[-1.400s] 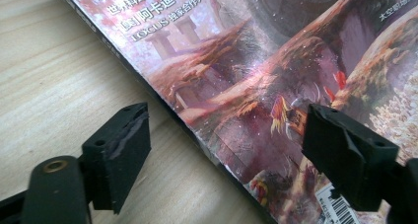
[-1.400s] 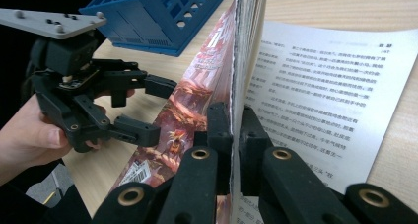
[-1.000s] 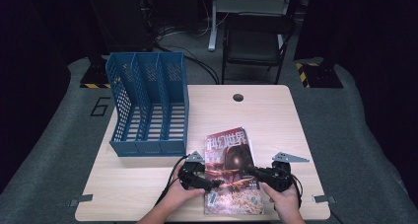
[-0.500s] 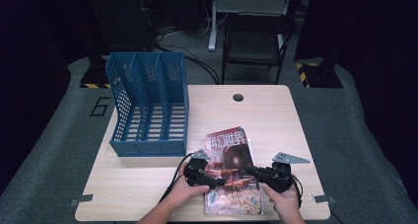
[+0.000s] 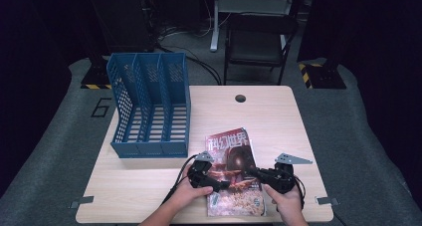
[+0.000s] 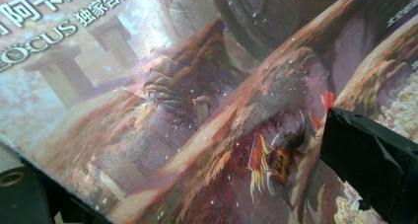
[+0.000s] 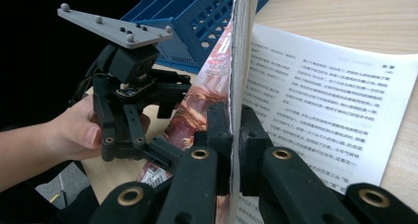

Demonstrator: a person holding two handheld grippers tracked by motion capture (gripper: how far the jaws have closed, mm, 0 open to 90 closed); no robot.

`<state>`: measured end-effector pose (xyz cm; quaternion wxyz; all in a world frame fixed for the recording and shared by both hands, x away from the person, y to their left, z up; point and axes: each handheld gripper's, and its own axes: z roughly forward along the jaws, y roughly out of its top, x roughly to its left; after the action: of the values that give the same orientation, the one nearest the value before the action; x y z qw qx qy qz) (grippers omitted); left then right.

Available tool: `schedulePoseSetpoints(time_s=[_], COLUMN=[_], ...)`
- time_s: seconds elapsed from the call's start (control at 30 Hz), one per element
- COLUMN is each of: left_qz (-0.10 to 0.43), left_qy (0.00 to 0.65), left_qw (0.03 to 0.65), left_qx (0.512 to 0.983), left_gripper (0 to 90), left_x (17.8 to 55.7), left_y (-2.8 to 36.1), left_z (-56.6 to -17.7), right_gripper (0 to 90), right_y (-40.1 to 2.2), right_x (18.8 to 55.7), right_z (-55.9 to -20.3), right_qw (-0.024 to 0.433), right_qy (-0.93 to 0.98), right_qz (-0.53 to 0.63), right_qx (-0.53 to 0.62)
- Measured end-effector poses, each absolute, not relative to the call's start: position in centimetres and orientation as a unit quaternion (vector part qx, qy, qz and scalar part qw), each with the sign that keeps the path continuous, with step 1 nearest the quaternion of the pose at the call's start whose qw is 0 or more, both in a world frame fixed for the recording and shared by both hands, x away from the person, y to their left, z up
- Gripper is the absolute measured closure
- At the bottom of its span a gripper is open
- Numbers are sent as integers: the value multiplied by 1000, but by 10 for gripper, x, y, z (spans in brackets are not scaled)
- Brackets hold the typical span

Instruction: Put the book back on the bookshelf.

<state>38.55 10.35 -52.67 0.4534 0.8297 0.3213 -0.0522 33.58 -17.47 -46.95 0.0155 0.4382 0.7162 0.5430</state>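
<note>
A magazine [image 5: 231, 146] with a reddish picture cover lies near the table's front edge, between the two hands. My right gripper [image 5: 253, 172] is shut on its right edge. In the right gripper view the jaws [image 7: 235, 130] clamp the cover and a stack of pages held upright, while a printed page [image 7: 315, 105] lies flat on the wood. My left gripper [image 5: 224, 181] reaches in from the left. Its jaws [image 6: 182, 160] stand wide apart around the lifted cover [image 6: 172, 86], one over it and one under its edge. The same gripper [image 7: 170, 125] shows its grey plate in the right gripper view.
A blue three-slot file holder [image 5: 149, 106] stands on the table's left back part, open side up. The wooden table [image 5: 278, 121] has a cable hole near its far edge. A dark chair [image 5: 259, 42] stands beyond the table.
The left gripper has crept slightly to the right over the magazine's left side. The right gripper and the magazine's clamped edge have stayed put.
</note>
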Motion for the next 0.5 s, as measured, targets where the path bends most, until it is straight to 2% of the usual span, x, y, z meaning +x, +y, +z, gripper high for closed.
schedulePoseSetpoints(time_s=[0.2, 0.5], left_qz=[-43, -25], left_qy=[320, 332], left_qw=[451, 449], left_qx=[832, 829], left_gripper=[77, 149], left_x=[385, 384], left_y=[103, 104], left_z=[-527, -526], right_gripper=[873, 871], right_y=[-175, -176], right_x=[337, 340], right_z=[-471, -475], right_qw=[17, 16], right_qy=[717, 721], right_qz=[542, 525], right_qx=[438, 452])
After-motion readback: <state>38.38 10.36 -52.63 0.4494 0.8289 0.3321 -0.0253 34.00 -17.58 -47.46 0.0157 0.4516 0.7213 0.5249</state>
